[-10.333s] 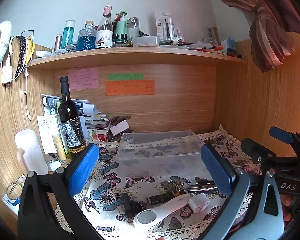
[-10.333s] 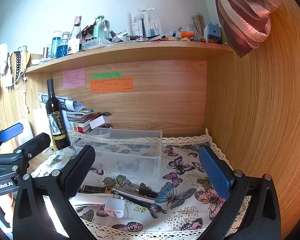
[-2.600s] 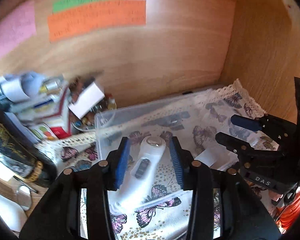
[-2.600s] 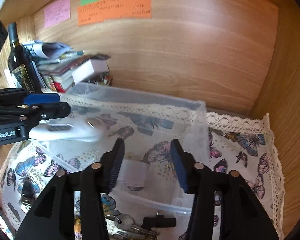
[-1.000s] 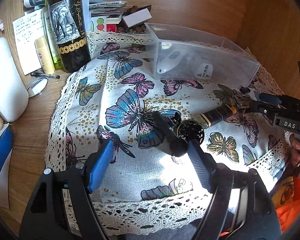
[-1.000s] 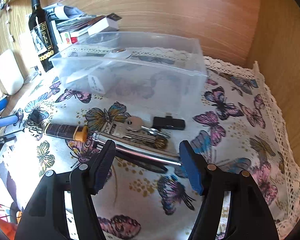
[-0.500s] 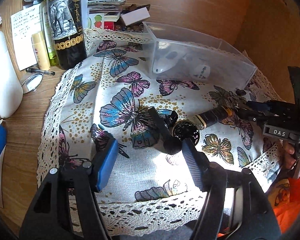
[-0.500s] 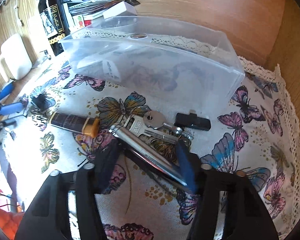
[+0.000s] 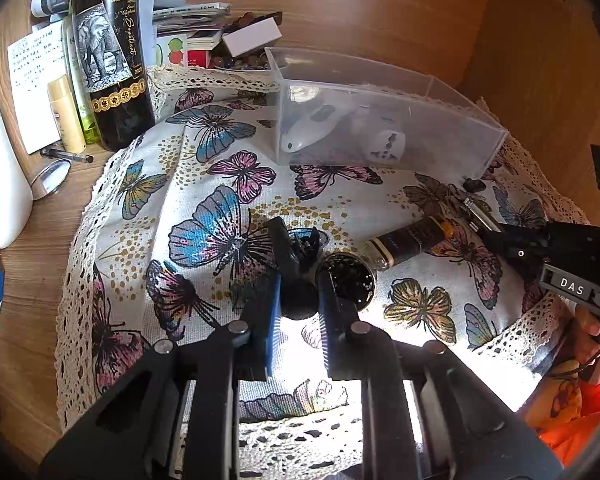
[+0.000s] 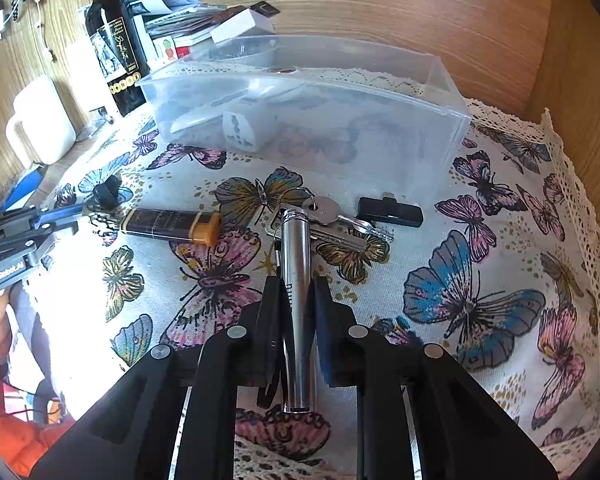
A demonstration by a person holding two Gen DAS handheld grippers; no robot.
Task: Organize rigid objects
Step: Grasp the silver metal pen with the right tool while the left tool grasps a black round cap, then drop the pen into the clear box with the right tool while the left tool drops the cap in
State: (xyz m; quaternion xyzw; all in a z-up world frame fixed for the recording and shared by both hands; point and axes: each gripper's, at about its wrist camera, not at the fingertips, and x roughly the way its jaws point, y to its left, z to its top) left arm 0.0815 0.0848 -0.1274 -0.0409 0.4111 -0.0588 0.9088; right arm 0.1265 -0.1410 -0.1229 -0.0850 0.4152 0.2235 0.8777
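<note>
My left gripper (image 9: pixel 298 300) is shut on a black clip-like object (image 9: pixel 292 264) that lies on the butterfly cloth (image 9: pixel 204 216), next to a round black lid (image 9: pixel 346 280). My right gripper (image 10: pixel 294 304) is shut on a silver metal tube (image 10: pixel 296 280) that lies on the cloth beside a bunch of keys (image 10: pixel 332 220). A clear plastic bin (image 9: pixel 380 120) holds a white handheld device (image 9: pixel 312 128) and a white plug adapter (image 9: pixel 386 144). A dark tube with an orange cap (image 10: pixel 172 226) and a small black adapter (image 10: pixel 390 210) lie in front of the bin (image 10: pixel 308 116).
A wine bottle (image 9: pixel 108 52) stands at the left with small bottles, papers and books behind it. A white jug (image 10: pixel 40 124) and a small mirror (image 9: pixel 52 178) sit left of the cloth. Wooden walls close the back and right.
Both grippers have closed: the left onto the black clip-like object, the right onto the silver tube. Both have moved slightly forward and down.
</note>
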